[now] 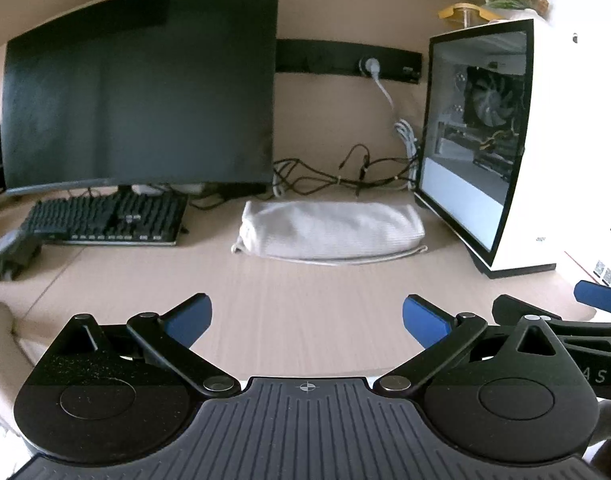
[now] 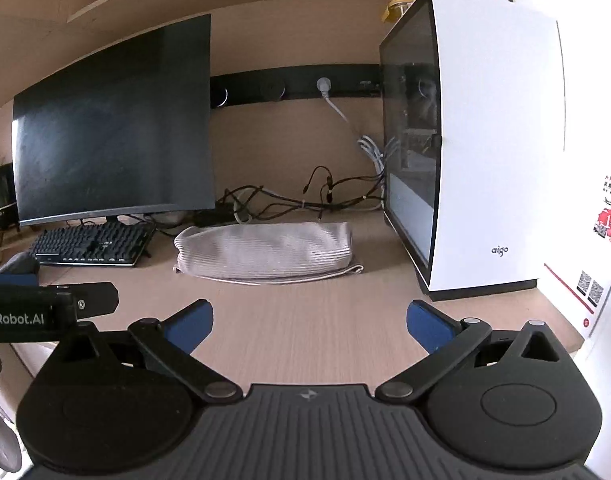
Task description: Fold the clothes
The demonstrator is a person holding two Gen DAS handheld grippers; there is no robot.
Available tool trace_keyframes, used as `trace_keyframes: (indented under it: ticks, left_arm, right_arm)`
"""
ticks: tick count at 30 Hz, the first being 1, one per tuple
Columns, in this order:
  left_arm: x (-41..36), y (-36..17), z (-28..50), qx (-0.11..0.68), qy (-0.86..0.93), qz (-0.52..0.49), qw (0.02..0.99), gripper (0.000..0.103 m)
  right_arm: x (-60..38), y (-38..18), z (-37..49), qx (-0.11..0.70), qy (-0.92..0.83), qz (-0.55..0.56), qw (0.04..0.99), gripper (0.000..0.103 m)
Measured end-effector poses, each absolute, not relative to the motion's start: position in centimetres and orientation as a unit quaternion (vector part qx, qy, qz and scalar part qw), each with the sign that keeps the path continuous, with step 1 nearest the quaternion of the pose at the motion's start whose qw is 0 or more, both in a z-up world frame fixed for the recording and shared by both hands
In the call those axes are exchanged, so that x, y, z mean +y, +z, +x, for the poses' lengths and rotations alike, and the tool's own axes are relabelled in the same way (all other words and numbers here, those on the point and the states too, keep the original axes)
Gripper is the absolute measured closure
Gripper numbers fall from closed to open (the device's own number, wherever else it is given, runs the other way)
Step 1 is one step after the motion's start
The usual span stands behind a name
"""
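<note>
Already a pale ribbed garment (image 1: pixel 331 230) lies in a compact bundle toward the desk's (image 1: pixel 289 320) far edge, between keyboard (image 1: pixel 109 216) and computer case (image 1: pixel 501 140). It looks soft, light and floppy; a hemmed edge seems the surest hold. Both left gripper (image 1: pixel 307 316) and right gripper (image 2: pixel 309 318) gape wide over the near edge, holding and touching nothing.

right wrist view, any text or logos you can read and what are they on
"aigo": on the white computer case.
"enRobot.AI" (start cut off): on the left gripper, seen at the left edge.
Poster on the right wall: red and black print plus QR codes, too small to read.
Keyboard key legends: too blurred to read.
</note>
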State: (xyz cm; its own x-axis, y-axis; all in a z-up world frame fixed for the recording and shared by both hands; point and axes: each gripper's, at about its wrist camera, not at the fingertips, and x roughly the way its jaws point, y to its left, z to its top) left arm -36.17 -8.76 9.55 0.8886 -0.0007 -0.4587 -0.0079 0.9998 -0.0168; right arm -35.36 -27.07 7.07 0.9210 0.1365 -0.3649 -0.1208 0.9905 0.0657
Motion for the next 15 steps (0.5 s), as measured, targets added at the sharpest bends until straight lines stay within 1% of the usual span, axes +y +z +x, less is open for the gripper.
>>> trace_keyframes:
  ticks: [8, 15]
  left_arm:
    - [-9.1, 8.9, -37.4, 0.247, -0.007, -0.021, 0.969, 0.0]
    - [-9.1, 8.6, -37.2, 0.262, -0.009, -0.033, 0.965, 0.0]
  right_arm:
    - [-27.4, 6.3, -36.2, 0.212, 0.065, 0.012, 0.975, 0.0]
    - [-27.5, 6.1, -36.4, 0.215, 0.064, 0.004, 0.975, 0.0]
